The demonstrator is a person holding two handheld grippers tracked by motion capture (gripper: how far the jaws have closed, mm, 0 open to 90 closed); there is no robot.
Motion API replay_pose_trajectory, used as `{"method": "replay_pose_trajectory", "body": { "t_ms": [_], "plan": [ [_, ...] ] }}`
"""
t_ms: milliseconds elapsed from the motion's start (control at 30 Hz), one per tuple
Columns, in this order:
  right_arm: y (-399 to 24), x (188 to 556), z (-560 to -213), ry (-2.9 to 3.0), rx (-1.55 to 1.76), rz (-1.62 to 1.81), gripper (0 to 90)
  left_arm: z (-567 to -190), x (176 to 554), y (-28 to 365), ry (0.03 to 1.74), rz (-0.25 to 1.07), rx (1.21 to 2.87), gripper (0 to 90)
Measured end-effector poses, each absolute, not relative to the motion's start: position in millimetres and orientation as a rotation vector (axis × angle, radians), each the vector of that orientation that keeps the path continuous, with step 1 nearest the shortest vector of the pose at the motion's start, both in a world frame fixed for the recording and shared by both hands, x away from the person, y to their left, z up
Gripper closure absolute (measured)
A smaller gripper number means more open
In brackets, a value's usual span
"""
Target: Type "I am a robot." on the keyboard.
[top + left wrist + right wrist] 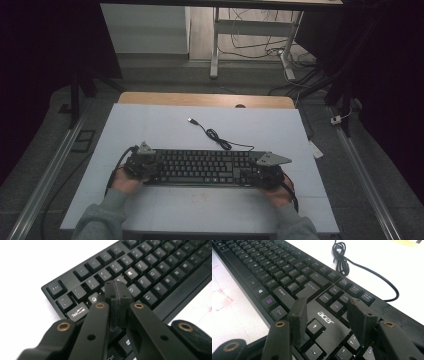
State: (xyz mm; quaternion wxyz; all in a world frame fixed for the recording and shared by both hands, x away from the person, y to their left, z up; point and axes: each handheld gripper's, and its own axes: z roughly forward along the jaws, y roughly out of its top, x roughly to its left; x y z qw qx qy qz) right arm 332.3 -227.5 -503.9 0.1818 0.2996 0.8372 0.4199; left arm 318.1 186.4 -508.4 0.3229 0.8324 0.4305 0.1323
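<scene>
A black Acer keyboard (200,167) lies across the white table top, its cable (217,137) coiled behind it and ending in a USB plug (191,120). My left gripper (145,167) sits over the keyboard's left end. In the left gripper view its pads (116,287) are pressed together above the keys (150,272) near Tab, with nothing visible between them. My right gripper (260,176) is over the right end. In the right gripper view it (327,302) stands open above the up-arrow key (315,327) and the logo, holding nothing.
The white sheet (150,125) covers a wooden table whose bare edge (205,99) shows at the back. Faint red marks (197,196) lie on the sheet in front of the keyboard. The coiled cable (340,260) lies just beyond the keyboard's far edge.
</scene>
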Motion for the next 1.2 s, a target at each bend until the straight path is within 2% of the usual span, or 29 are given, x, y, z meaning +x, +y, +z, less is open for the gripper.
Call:
{"method": "replay_pose_trajectory", "body": {
  "t_ms": [1200],
  "plan": [
    [-227.6,332.5,-503.8,2.359,0.842,1.184,50.8,-514.5,319.8,182.9,1.157,0.362,2.201,88.9]
  ]
}}
